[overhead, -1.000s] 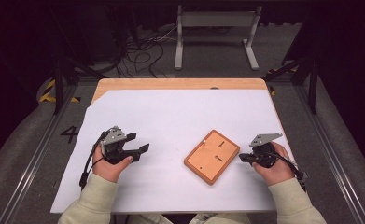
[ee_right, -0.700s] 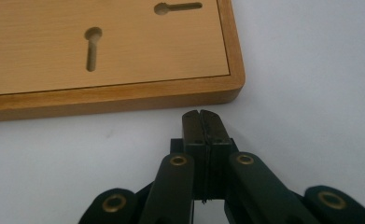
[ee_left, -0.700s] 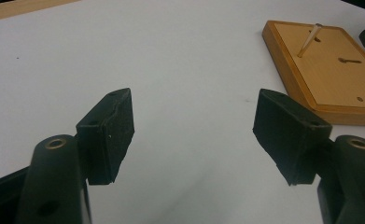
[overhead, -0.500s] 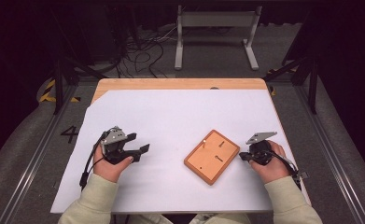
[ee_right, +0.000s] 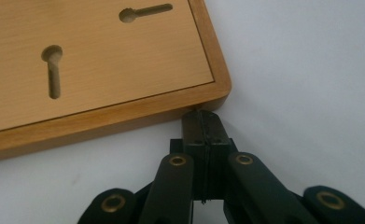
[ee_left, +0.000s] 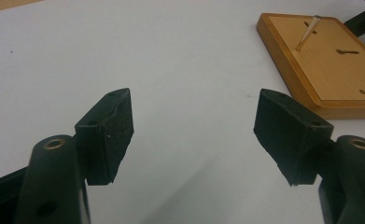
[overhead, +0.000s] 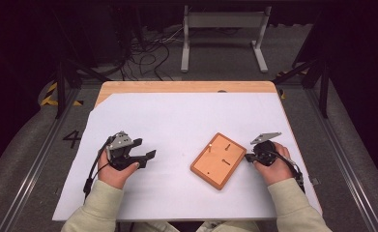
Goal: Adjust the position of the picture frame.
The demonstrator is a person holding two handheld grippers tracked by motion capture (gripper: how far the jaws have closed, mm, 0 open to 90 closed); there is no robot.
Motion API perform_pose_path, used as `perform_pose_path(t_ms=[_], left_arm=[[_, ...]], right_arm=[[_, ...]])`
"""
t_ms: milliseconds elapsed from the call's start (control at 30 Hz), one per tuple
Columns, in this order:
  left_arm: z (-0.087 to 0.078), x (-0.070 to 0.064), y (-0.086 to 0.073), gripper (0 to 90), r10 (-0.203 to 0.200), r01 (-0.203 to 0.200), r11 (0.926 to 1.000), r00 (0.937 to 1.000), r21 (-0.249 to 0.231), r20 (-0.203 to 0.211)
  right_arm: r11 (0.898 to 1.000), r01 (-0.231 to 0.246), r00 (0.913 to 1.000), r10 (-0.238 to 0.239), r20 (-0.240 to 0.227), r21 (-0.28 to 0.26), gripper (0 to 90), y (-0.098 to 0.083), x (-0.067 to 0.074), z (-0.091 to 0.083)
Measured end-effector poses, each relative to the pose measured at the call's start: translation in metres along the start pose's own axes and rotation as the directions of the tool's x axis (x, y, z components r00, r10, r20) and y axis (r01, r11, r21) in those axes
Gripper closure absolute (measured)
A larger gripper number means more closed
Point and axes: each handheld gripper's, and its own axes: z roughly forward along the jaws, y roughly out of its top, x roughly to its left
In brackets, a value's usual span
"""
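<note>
A flat wooden board [overhead: 221,160] lies on the white sheet [overhead: 177,121] that covers the table, right of the middle and turned at an angle to the table's edges. It is rectangular with rounded corners, orange-brown, with a raised rim framing a paler recessed face. Two keyhole slots [ee_right: 53,70] are cut into that face, one running along the board and one across it, and a small round hole is seen near one corner in the left gripper view. In that view a thin pale stick [ee_left: 308,32] is seen standing tilted out of the farther slot.

The right gripper [ee_right: 203,125] is held just at the board's right-hand corner, its jaws pressed together with nothing between them; the tips are seen right against the rim, though contact cannot be told for certain. The left gripper [overhead: 145,150] is held well apart from the board, over bare sheet on the left, with its jaws spread wide and empty, pointing toward the board. Bare wood of the table [overhead: 186,87] is seen beyond the sheet's far edge.
</note>
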Motion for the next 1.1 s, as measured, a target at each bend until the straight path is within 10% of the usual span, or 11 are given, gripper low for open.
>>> perform_pose_path(t_ms=[1100], left_arm=[[-0.007,0.006,-0.007,28.6,-0.028,0.029,0.9996,0.9994,0.003,-0.017]], right_arm=[[0.991,0.129,0.99,-0.131,-0.052,-0.032,90.0,0.095,0.01,0.069]])
